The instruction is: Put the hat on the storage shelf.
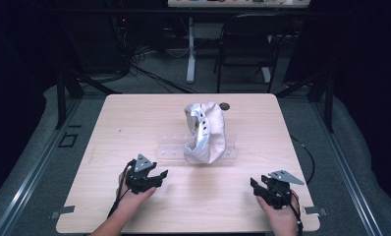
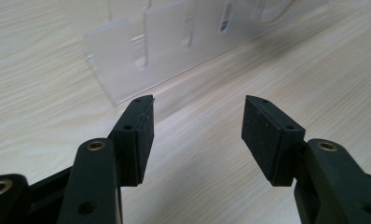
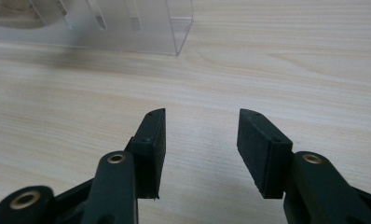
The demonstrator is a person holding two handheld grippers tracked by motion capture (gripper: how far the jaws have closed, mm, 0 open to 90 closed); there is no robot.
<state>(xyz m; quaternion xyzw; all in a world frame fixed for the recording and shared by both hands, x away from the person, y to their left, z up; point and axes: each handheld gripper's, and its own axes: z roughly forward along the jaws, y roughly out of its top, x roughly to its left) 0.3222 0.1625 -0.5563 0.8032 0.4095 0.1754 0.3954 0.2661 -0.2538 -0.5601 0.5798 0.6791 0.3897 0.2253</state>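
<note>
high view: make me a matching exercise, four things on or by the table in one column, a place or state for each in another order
Things:
1. white cloth bag
2. clear plastic rack
3. left tool
4. black chair

Places or states:
A. open, held low over the near left of the table
B. on the floor beyond the far edge
C. crumpled, sitting in the middle of the rack
D. see-through, lying across the table centre

Pairs: 1-C, 2-D, 3-A, 4-B
</note>
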